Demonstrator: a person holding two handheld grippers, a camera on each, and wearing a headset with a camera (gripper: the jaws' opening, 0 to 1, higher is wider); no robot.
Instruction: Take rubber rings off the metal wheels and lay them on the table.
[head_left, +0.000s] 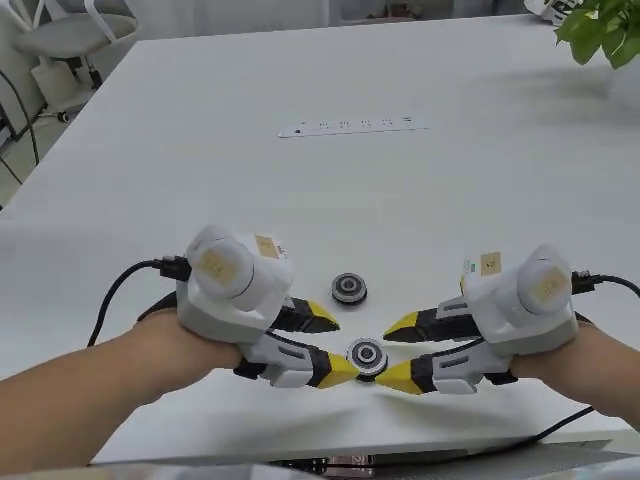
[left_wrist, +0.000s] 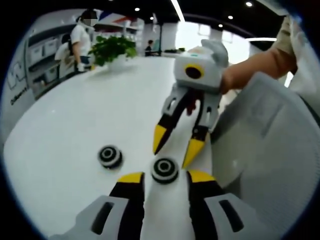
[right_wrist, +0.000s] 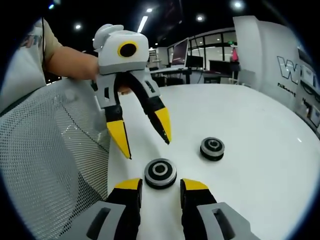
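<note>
A small metal wheel with a black rubber ring (head_left: 367, 355) lies near the white table's front edge. My left gripper (head_left: 332, 345) and my right gripper (head_left: 398, 352) face each other across it, both open, their yellow tips close on either side. In the left gripper view the wheel (left_wrist: 165, 170) sits just ahead of my spread left gripper (left_wrist: 165, 177), with the right gripper (left_wrist: 175, 142) beyond it. The right gripper view has the same wheel (right_wrist: 160, 173) at the tips of the right gripper (right_wrist: 161, 184). A second ringed wheel (head_left: 349, 288) lies a little farther back, apart.
A white power strip (head_left: 353, 126) lies across the middle of the table (head_left: 200, 170). A potted plant (head_left: 600, 30) stands at the far right corner and an office chair (head_left: 70, 40) beyond the far left. Cables trail from both grippers. The table's front edge is just below the wheel.
</note>
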